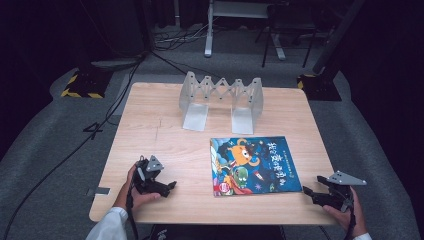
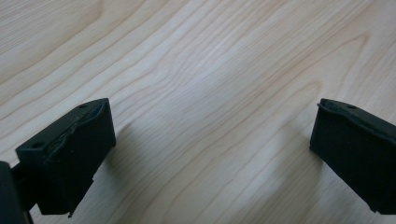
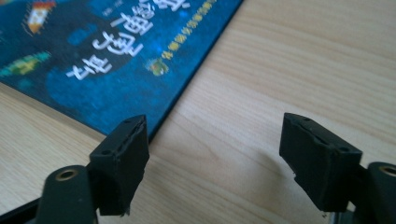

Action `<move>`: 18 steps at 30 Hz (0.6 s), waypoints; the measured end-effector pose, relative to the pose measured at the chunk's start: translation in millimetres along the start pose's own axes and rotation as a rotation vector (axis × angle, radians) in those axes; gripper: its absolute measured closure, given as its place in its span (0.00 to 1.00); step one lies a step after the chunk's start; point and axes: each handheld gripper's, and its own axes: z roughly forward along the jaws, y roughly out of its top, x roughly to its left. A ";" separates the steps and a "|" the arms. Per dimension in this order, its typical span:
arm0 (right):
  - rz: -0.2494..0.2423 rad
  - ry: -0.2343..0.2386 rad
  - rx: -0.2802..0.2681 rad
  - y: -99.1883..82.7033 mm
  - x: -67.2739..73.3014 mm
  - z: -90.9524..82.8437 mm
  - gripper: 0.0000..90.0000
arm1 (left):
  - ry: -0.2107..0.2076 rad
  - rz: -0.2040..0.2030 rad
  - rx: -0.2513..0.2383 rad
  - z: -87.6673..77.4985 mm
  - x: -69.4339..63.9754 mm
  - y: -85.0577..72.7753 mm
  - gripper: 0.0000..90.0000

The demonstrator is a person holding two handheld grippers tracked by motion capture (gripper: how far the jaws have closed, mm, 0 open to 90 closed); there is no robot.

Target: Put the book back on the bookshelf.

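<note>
Both tools [image 1: 170,187] [image 1: 306,191] gape beside book [image 1: 255,165], rack [image 1: 221,100] empty.

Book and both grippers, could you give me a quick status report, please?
Left gripper open, low over bare table. Right gripper open, at the book's near right corner. Book flat, untouched. Bookend rack behind it, nothing between.

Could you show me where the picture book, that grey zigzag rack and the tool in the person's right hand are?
picture book [image 1: 255,165], high view, middle of its cover.
grey zigzag rack [image 1: 221,90], high view, its accordion middle.
right gripper [image 1: 309,190], high view, between its open fingertips.
</note>
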 end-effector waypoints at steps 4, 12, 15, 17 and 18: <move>0.016 0.042 -0.042 11.6 1.2 -3.3 0.30 | -0.036 0.040 -0.002 9.8 -14.5 10.6 0.01; -0.064 0.051 -0.005 48.7 8.6 21.7 0.32 | -0.087 0.102 0.001 26.6 -35.1 29.6 0.01; -0.054 0.066 0.015 57.3 5.6 38.9 0.35 | -0.105 0.126 0.003 31.9 -42.9 35.6 0.01; -0.053 0.076 0.035 61.5 4.5 49.6 0.37 | -0.120 0.143 0.009 34.8 -47.5 39.2 0.01; -0.050 0.080 0.040 63.3 4.4 54.0 0.39 | -0.124 0.145 0.003 36.5 -49.9 40.6 0.01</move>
